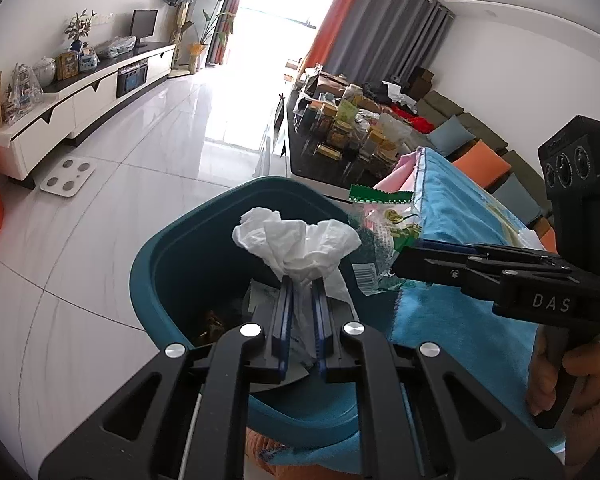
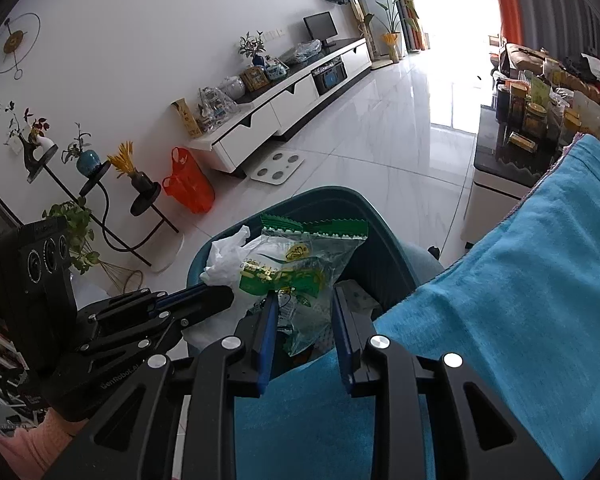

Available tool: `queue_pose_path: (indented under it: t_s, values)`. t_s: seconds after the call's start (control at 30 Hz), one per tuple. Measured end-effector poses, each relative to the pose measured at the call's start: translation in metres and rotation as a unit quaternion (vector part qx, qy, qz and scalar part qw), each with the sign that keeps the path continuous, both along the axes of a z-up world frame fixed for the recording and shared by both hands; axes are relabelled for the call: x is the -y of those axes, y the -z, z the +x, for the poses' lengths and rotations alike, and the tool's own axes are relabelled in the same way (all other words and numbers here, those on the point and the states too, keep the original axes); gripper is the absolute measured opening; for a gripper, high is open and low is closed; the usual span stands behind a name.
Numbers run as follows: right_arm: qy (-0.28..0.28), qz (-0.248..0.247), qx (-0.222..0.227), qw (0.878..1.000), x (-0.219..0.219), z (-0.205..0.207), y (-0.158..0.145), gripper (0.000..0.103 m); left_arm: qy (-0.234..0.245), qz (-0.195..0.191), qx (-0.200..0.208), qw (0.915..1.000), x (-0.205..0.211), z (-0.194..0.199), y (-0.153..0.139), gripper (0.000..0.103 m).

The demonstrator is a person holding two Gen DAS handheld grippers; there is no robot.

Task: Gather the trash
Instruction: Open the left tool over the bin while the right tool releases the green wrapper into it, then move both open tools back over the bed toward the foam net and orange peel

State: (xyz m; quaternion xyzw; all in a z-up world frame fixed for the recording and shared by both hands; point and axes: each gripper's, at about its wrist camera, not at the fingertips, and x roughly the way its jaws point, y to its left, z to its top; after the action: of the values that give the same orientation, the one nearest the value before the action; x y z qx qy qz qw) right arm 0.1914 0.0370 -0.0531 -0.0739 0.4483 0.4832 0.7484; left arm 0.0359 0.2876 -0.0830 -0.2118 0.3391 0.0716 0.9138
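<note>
The white letters "DAS" are read on the black body of the right gripper [image 1: 404, 258], to the right of the teal bin [image 1: 160, 264]. "GenRobot.ai", partly cut off, is printed on the left gripper [image 2: 220, 298], left of that bin. Print on the green wrapper [image 2: 300, 264] stays illegible.

The bin [image 1: 160, 264] is teal, the tissue [image 1: 296, 244] above it plain white, and the wrapper [image 2: 300, 264] is clear plastic printed in green and yellow with a green zigzag-edged top strip. The grippers, left [image 1: 302, 292] and right [image 2: 306, 304], are black with blue pads [image 1: 282, 312] and silver screw heads, the right one lettered in white in the left view. The cloth [image 2: 500, 280] is bright blue with a pink edge, the floor [image 1: 140, 168] glossy white marble-patterned tile, the bag [image 2: 188, 188] orange, and the curtains [image 1: 384, 28] grey and orange.
</note>
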Motion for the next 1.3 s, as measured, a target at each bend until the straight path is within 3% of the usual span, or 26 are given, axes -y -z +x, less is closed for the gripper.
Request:
queue_pose_path:
  t_s: [0.23, 0.3, 0.37, 0.77, 1.03, 1.3]
  values:
    - [-0.003, -0.009, -0.007, 1.000, -0.007, 0.002, 0.003, 0.028, -0.012, -0.007, -0.010, 0.9999, -0.004, 0.005, 0.012, 0.017]
    - [-0.001, -0.008, -0.010, 1.000, -0.006, 0.002, 0.004, 0.030, -0.018, -0.010, -0.012, 0.9997, -0.006, 0.004, 0.014, 0.029]
    - [0.001, -0.006, -0.014, 1.000, -0.005, 0.003, 0.005, 0.033, -0.027, -0.011, -0.013, 0.9995, -0.007, 0.004, 0.016, 0.035]
    - [0.011, 0.027, -0.016, 0.999, 0.017, 0.003, -0.001, 0.039, -0.024, 0.011, 0.023, 0.9994, 0.002, -0.015, -0.006, 0.045]
    - [0.029, 0.064, 0.014, 0.997, 0.068, -0.009, -0.023, 0.040, 0.020, 0.029, 0.069, 0.9970, 0.035, -0.023, -0.036, 0.053]
    - [0.088, 0.099, 0.051, 0.990, 0.149, -0.024, -0.046, 0.040, 0.112, 0.037, 0.091, 0.9888, 0.101, -0.010, -0.052, 0.054]
